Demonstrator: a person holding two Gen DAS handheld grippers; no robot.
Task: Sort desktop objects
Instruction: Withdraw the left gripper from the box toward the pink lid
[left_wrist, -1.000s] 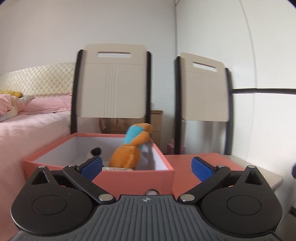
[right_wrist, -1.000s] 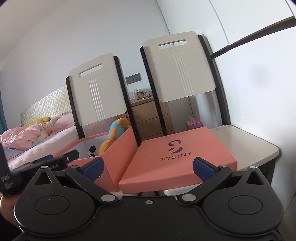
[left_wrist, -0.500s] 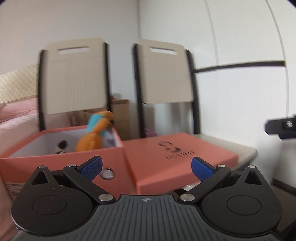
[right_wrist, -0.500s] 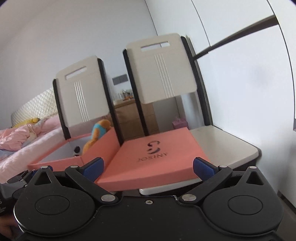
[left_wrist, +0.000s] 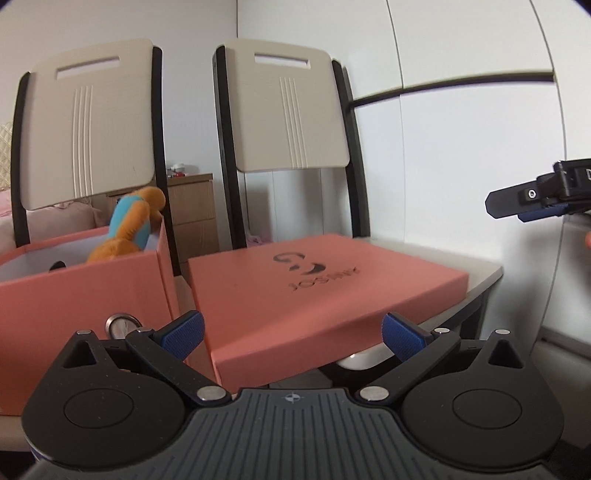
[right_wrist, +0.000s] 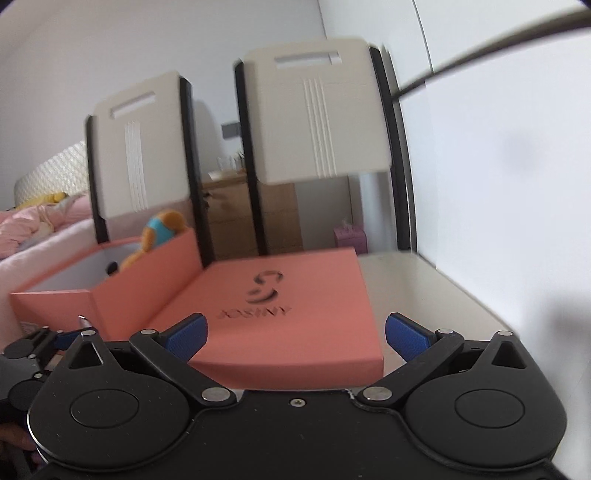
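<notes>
Both claws, left and right, gape wide with nothing in them; the lid lies flat on the desk, touching the box holding the plush

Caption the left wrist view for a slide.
Open left tool faces flat pink cardboard lid beside pink box holding orange plush toy.

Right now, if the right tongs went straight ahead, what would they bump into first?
Probably the pink lid lying flat on the white table. The open right tongs point at its near edge, though depth is hard to judge.
</notes>
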